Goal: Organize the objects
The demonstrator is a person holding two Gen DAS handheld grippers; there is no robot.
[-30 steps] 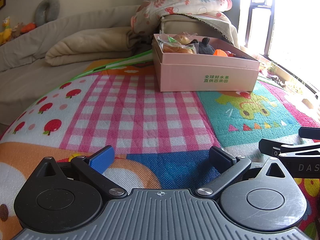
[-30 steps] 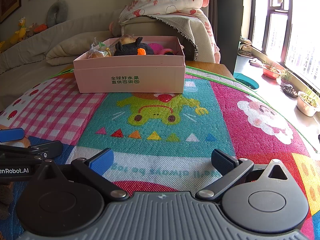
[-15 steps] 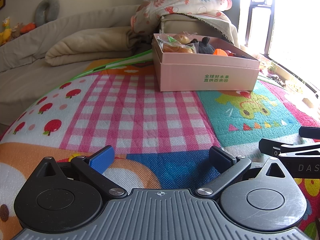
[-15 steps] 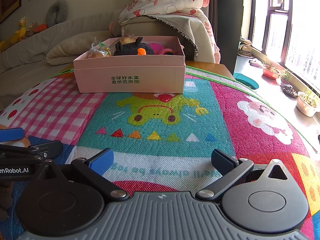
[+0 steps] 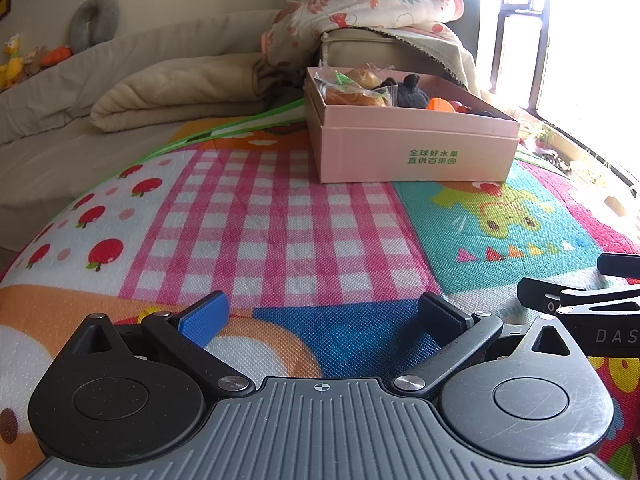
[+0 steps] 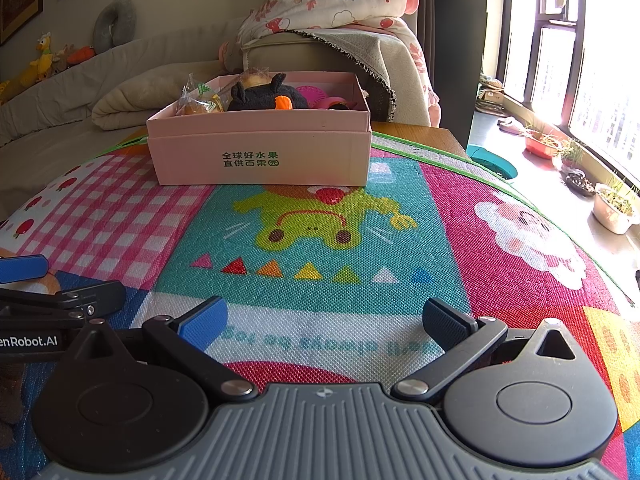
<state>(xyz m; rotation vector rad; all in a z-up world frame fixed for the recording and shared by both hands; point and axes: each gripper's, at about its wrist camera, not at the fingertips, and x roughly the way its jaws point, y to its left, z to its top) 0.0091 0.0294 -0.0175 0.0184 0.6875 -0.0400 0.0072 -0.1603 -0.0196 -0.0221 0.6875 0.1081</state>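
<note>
Play mat (image 6: 320,240) between grippers and pink box (image 6: 260,156) is bare; mat's green edge runs right of box. No change vs 0.5 s ago. Left gripper (image 5: 320,316) and right gripper (image 6: 326,320): fingers apart, empty. Box sits at mat's far end, open-topped, holding black plush (image 6: 264,96), wrapped buns (image 5: 352,88)

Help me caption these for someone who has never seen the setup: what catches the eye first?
The colourful play mat, with its green frog and pink checks, fills the foreground. At its far side sits a pink box holding a black plush toy and wrapped buns. Both grippers, left and right, rest low over the mat, open and holding nothing.
</note>
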